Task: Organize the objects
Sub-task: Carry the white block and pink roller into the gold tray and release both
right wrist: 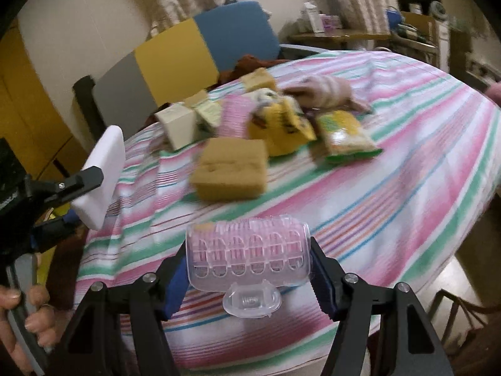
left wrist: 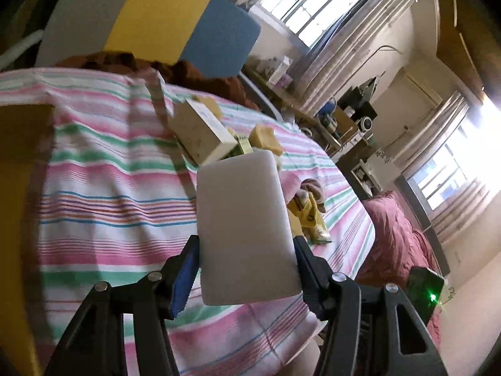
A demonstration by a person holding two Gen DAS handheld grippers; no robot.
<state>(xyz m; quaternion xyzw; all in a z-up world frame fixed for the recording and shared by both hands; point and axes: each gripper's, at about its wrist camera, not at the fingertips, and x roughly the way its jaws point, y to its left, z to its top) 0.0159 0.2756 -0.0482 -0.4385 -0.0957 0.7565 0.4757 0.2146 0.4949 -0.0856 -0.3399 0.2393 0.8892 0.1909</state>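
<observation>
Left wrist view: the left gripper (left wrist: 247, 269) clamps a white sponge block (left wrist: 244, 222) by its sides, raised above the striped tablecloth (left wrist: 103, 172). Right wrist view: the right gripper (right wrist: 247, 274) pinches a pink hair roller (right wrist: 247, 253) endwise above the worktop, near a yellow sponge (right wrist: 231, 169).

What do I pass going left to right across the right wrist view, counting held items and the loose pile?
White foam block in the left gripper → cream box → tan sponge → yellow packet → green-edged packet. Nearer the camera, the right gripper holds the pink hair roller.
</observation>
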